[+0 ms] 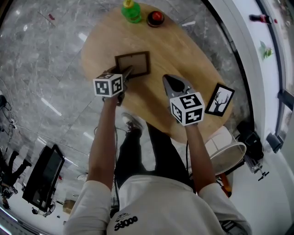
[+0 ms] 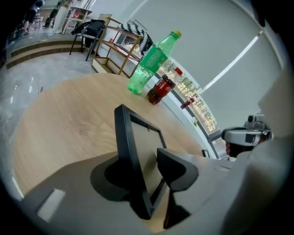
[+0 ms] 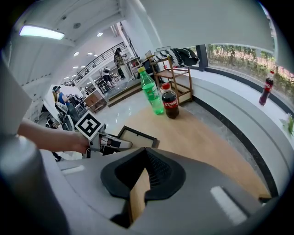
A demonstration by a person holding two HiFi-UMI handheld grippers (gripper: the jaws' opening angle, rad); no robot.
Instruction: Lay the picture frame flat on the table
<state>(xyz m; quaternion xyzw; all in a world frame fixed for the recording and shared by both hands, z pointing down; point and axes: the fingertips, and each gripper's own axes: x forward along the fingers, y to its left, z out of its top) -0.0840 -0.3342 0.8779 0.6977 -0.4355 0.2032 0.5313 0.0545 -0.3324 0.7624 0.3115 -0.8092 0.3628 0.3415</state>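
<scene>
Dark picture frame (image 1: 132,63), roughly flat on the table (image 1: 183,50) your side of the green bottle (image 1: 131,11), looks light, stiff, maybe glassy: hold the rim. Left claw (image 2: 147,170) sits loose around its edge, right claw (image 3: 146,172) pinched together, empty.

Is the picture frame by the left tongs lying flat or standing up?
Flat: in the head and right gripper views the picture frame lies on the table, one edge between the open left tongs.
</scene>
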